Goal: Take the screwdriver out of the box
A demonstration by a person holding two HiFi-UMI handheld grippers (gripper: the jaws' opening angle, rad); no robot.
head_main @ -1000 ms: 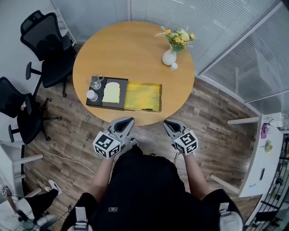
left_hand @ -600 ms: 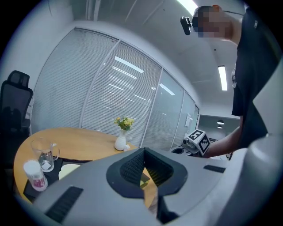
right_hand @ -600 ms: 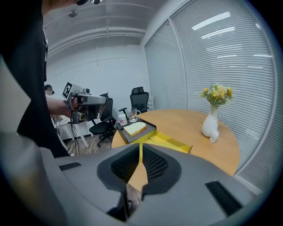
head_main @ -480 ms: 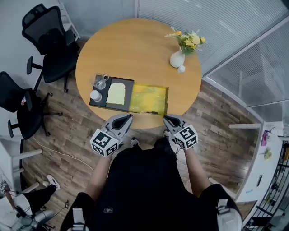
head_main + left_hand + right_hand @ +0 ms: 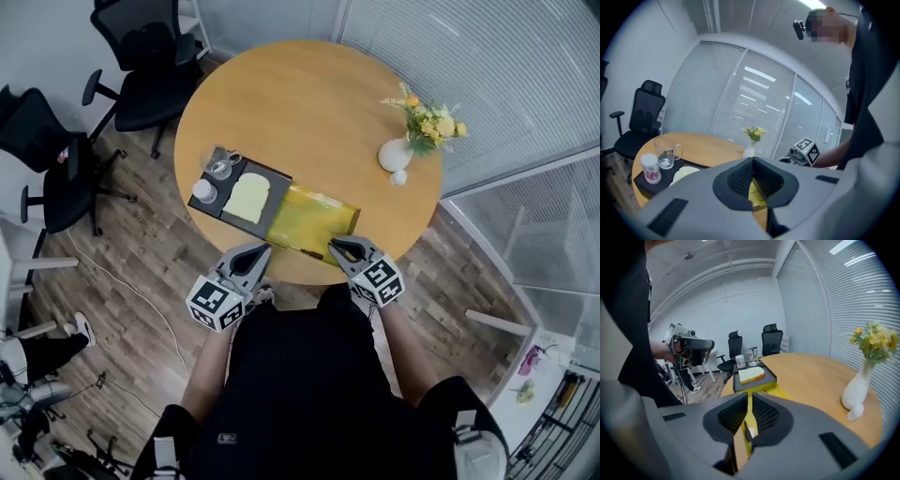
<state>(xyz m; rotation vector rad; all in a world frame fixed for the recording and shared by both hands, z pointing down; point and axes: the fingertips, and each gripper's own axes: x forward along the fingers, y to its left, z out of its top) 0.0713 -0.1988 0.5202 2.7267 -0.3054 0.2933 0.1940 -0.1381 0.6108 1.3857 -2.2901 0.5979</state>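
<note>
Yellow box (image 5: 317,217) lies open at near edge of wooden table (image 5: 309,112), easy to reach. Dark slim thing by its near wall I judge is screwdriver (image 5: 311,252). My right gripper (image 5: 339,246) hovers just beside it, jaws together, empty; must open before grasp. Left gripper (image 5: 261,249) also closed, empty, waiting off table edge.

The middle and far edge of the round table (image 5: 309,103) lie bare, while the yellow box (image 5: 314,217) and black tray (image 5: 217,201) with its glass (image 5: 222,169) crowd the near edge, a flower vase (image 5: 396,155) the right edge.
</note>
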